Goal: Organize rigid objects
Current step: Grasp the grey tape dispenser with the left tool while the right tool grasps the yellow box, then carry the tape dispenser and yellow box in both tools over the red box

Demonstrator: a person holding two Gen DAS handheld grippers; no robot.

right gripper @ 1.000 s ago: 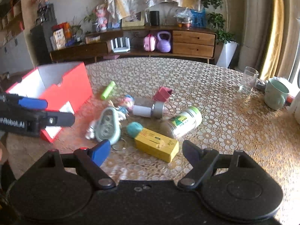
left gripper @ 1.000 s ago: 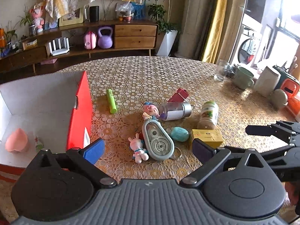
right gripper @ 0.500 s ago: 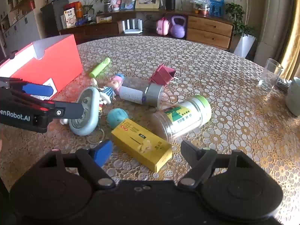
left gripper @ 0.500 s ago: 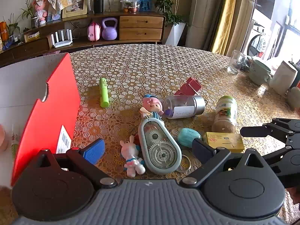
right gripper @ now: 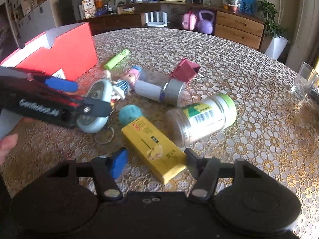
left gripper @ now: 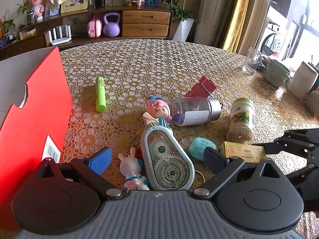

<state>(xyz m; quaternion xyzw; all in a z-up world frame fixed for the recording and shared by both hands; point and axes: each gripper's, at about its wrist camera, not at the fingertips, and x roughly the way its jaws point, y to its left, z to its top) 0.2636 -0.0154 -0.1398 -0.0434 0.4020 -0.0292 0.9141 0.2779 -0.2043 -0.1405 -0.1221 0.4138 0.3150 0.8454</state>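
My left gripper (left gripper: 157, 159) is open, its fingers on either side of a grey-blue correction tape dispenser (left gripper: 167, 159) and a small white bunny charm (left gripper: 132, 169). My right gripper (right gripper: 155, 161) is open around the near end of a yellow box (right gripper: 153, 145). A teal egg (right gripper: 129, 113), a green-lidded toothpick jar (right gripper: 203, 117), a clear jar with a metal lid (right gripper: 159, 89), a pink-haired doll (left gripper: 157, 111), a green highlighter (left gripper: 100, 93) and a dark red block (left gripper: 201, 86) lie close together on the table. The red box (left gripper: 35, 119) stands at the left.
The round table has a lace-patterned cloth (left gripper: 149, 65). A drinking glass (left gripper: 251, 62), a green mug (left gripper: 277, 75) and a white container (left gripper: 302, 79) stand at its far right edge. A wooden sideboard (left gripper: 145, 23) lines the wall behind.
Both grippers have moved forward and down toward the pile. The left one now straddles the tape dispenser and the right one straddles the yellow box. The objects have not moved.
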